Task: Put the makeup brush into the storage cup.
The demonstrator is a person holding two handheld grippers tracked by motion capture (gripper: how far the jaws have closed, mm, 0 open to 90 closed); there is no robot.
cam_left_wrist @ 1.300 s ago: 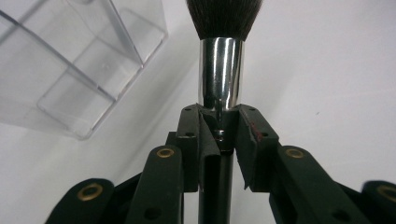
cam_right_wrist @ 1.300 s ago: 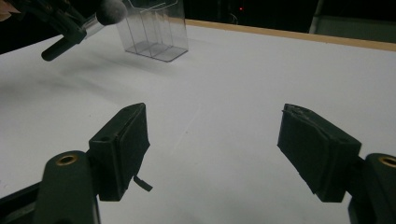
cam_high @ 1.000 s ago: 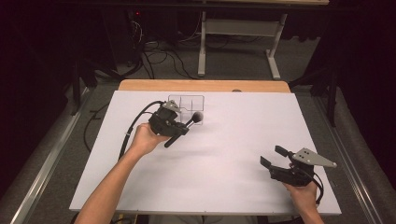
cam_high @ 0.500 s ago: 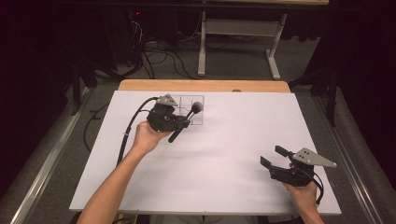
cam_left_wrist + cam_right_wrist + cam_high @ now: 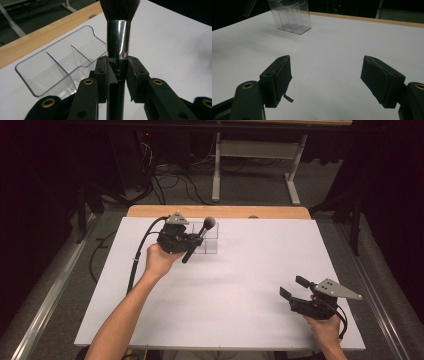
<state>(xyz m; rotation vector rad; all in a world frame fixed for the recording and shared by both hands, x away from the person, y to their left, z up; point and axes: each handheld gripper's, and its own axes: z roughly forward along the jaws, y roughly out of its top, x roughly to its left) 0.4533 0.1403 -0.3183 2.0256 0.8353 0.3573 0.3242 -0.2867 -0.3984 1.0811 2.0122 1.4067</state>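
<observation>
Makeup brush [image 5: 119, 37] clamped in left gripper [image 5: 192, 240]: the jaws press on the dark handle just below the shiny metal ferrule, with the dark bristle head above the pads in the left gripper view. In the high view the brush [image 5: 198, 239] is tilted, bristle end up and toward the far edge of the table, handle end pointing down and toward the person, hanging over the clear organizer [image 5: 210, 243].

Organizer is a transparent plastic box with upright dividers forming several compartments [image 5: 60, 67]; it stands on the white tabletop [image 5: 240, 285] near the far left part, just in front of the wooden strip [image 5: 220, 211]. Cannot tell which compartment the brush is over.

Right gripper [image 5: 292, 287] rests low over the near right corner of the table, held in the right hand [image 5: 324, 327], well apart from the organizer. Its jaws stand wide apart with nothing between them; bare tabletop shows between the pads [image 5: 278, 80] in the right gripper view.
</observation>
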